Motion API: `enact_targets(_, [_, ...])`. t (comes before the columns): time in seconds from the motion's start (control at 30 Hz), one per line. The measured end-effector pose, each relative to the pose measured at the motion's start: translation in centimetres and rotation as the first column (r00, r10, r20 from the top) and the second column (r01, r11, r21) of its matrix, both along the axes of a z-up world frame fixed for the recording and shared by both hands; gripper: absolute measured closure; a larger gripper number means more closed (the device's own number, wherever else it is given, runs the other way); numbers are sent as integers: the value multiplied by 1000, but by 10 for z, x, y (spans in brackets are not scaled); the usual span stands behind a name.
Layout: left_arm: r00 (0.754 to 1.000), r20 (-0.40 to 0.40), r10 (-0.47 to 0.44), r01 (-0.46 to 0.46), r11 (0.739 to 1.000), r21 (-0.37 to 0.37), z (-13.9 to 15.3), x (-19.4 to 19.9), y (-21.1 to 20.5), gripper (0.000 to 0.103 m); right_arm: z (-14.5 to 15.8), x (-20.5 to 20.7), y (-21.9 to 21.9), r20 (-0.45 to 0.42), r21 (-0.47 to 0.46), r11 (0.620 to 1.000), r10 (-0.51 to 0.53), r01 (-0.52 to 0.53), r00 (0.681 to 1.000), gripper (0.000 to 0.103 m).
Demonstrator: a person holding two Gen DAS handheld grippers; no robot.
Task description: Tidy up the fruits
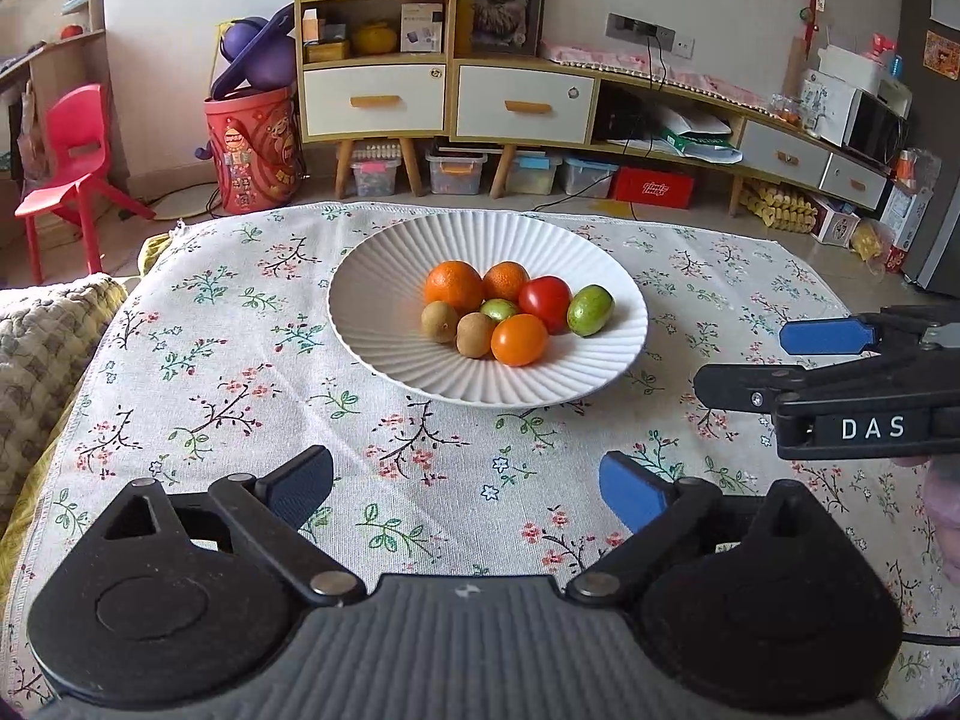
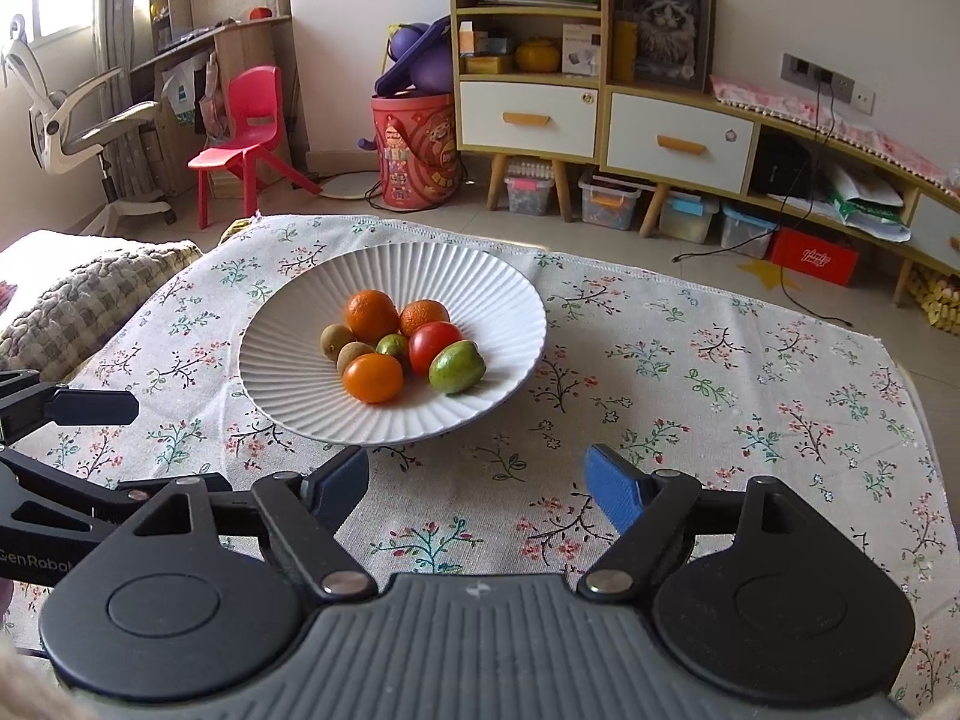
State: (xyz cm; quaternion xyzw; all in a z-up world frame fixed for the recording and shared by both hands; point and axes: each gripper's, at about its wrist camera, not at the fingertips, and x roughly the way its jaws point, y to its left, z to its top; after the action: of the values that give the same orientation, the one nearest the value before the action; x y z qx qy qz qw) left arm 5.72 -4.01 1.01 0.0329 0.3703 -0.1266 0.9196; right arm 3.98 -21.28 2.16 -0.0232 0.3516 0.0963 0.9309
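Observation:
A white ribbed plate (image 1: 384, 276) (image 2: 288, 396) stands on the floral tablecloth and holds several fruits: two oranges (image 1: 453, 285) (image 2: 372, 313), a red tomato (image 1: 545, 300) (image 2: 433, 345), an orange tomato (image 1: 519, 339) (image 2: 372, 378), two kiwis (image 1: 440, 321) (image 2: 336, 339) and green fruits (image 1: 590, 310) (image 2: 457, 366). My left gripper (image 1: 465, 486) is open and empty, near of the plate. My right gripper (image 2: 477, 483) is open and empty, near of the plate; it also shows in the left wrist view (image 1: 744, 360) at the plate's right.
The floral tablecloth (image 1: 240, 420) (image 2: 720, 420) covers the table. A knitted blanket (image 1: 42, 348) (image 2: 78, 300) lies at the left edge. Beyond the far edge are the floor, a red chair (image 1: 72, 162), a red bin (image 1: 255, 150) and cabinets (image 1: 444, 96).

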Motion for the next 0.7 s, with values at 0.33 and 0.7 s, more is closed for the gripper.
enact_targets(0.33, [997, -33, 76, -76, 997, 19, -1, -20, 12, 11, -4, -16, 7, -38, -13, 997, -76, 75, 996, 14])
enact_targets(0.7, [988, -57, 141, -137, 989, 56, 3, -29, 17, 11, -9, -24, 20, -57, -52, 994, -104, 101, 993, 4])
